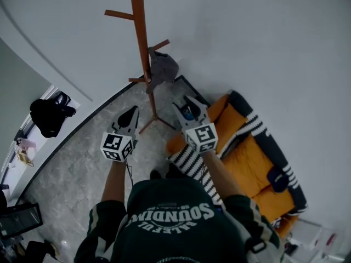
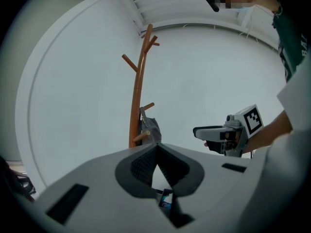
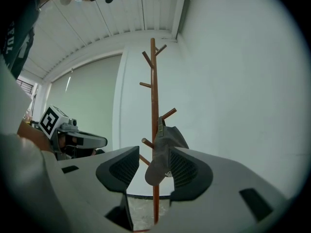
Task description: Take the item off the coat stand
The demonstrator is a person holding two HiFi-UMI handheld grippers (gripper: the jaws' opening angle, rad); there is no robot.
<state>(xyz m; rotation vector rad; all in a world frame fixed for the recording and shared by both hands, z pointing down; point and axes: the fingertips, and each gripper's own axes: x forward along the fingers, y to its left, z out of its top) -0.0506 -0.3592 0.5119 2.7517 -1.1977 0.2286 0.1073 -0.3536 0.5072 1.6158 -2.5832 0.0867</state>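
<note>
Our right gripper (image 3: pixel 153 171) gapes empty; our left gripper (image 2: pixel 156 152) is closed, empty. We should centre the grey cap (image 3: pixel 163 147), hanging on a lower peg of the coat stand (image 3: pixel 153 81), between the open jaws, then lift it off upward.

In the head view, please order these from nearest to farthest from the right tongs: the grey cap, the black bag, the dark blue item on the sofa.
1. Grey cap: just ahead of the right tongs, on the coat stand.
2. Dark blue item: back and to the right, on the sofa.
3. Black bag: far on the left.
</note>
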